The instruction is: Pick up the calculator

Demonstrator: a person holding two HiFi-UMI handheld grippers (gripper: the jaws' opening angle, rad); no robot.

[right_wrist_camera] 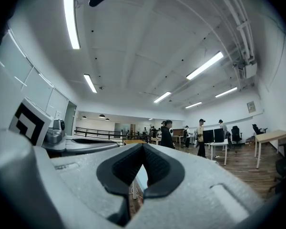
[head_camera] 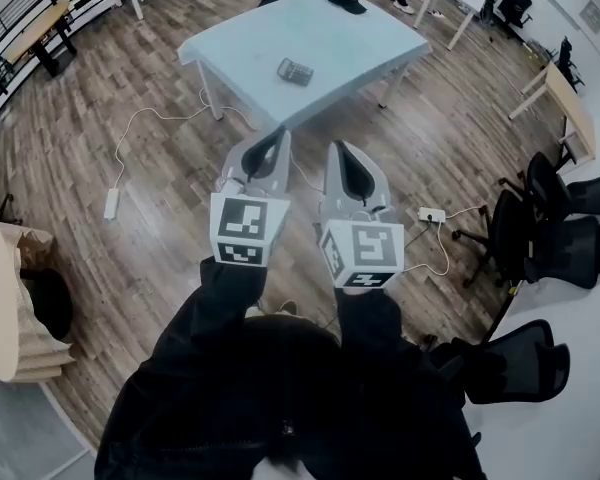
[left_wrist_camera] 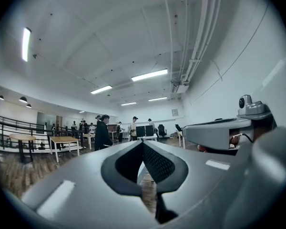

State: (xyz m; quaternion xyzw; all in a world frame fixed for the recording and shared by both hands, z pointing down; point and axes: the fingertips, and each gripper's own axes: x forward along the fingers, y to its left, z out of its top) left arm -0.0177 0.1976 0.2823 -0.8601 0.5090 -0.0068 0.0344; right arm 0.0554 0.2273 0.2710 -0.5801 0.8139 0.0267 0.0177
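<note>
Right now I am holding my left gripper (head_camera: 278, 136) and right gripper (head_camera: 340, 150) level, both clenched on nothing. The calculator (head_camera: 295, 71) is lying well ahead by the tabletop's (head_camera: 365, 38) near edge, crosswise to my reach, nearer the left.

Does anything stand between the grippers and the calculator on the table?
Nothing visible does. The calculator lies alone near the front edge of the table, beyond the left gripper and right gripper, both shut and empty, held short of it. A black cap sits at the far edge, behind the calculator.
</note>
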